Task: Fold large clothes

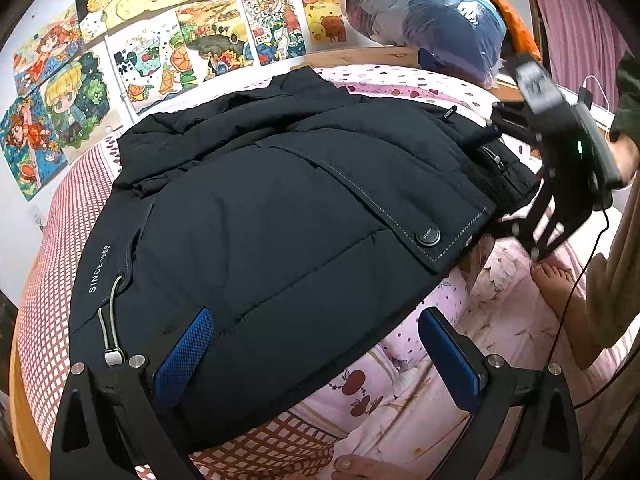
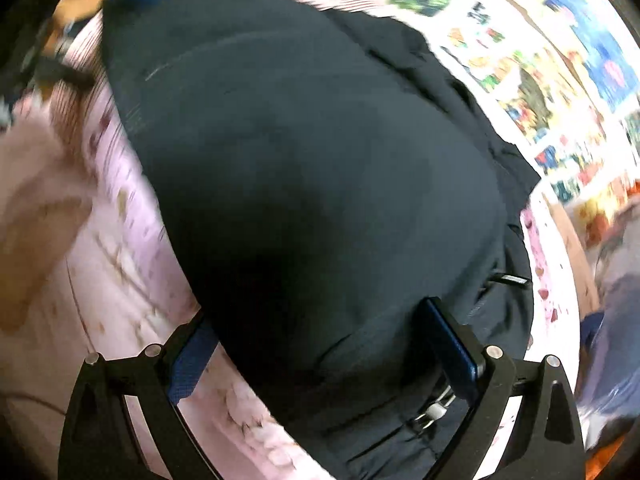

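Observation:
A large dark navy padded jacket [image 1: 272, 208] lies spread on the bed, with "SINCE 1968" lettering on its left side and a snap-button flap [image 1: 428, 236]. My left gripper [image 1: 316, 344] is open over the jacket's near hem; its left pad [image 1: 188, 352] is over the fabric and its right pad [image 1: 448, 356] hangs over the sheet. My right gripper [image 2: 320, 340] is open and straddles the jacket's [image 2: 320, 152] edge; that view is blurred. The right gripper also shows in the left wrist view [image 1: 556, 152] at the jacket's far right edge.
The bed has a pink patterned sheet [image 1: 400, 384] and a red checked cover [image 1: 44, 280]. Drawings [image 1: 160, 40] cover the wall behind. A bagged bundle of bedding [image 1: 424, 12] sits at the headboard. The person's bare feet [image 1: 556, 280] stand on the bed at right, with a cable beside them.

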`<action>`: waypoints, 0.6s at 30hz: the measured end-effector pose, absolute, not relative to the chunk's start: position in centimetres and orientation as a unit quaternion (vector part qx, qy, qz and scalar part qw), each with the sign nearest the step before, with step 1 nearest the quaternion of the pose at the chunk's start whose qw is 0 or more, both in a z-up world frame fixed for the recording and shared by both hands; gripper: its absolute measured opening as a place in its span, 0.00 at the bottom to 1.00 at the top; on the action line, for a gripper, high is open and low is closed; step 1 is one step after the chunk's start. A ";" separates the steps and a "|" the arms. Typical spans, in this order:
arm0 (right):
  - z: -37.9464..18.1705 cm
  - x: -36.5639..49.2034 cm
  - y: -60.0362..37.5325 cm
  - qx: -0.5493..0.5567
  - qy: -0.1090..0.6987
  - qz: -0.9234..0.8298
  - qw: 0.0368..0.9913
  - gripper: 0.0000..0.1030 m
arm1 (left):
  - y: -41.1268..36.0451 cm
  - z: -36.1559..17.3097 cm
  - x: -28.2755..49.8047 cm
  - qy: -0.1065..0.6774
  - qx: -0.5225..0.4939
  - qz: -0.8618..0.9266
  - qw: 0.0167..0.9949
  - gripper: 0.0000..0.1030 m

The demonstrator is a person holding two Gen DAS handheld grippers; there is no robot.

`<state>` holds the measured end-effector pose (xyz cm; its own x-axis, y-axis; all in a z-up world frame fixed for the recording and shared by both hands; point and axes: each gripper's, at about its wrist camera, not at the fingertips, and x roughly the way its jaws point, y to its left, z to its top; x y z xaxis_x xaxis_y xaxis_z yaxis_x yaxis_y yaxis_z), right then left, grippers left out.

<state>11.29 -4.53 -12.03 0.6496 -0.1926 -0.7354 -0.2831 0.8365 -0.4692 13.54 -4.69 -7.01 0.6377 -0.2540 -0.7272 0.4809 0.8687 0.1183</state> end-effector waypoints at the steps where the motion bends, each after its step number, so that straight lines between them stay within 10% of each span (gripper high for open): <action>1: -11.6 11.2 -4.9 -0.271 0.414 0.025 0.869 0.91 | -4.7 -7.1 13.4 0.371 0.156 -0.207 0.892 1.00; 18: -8.7 12.3 -8.2 -0.175 0.397 0.063 0.899 0.91 | -6.9 -9.8 11.8 0.340 0.293 -0.153 0.880 1.00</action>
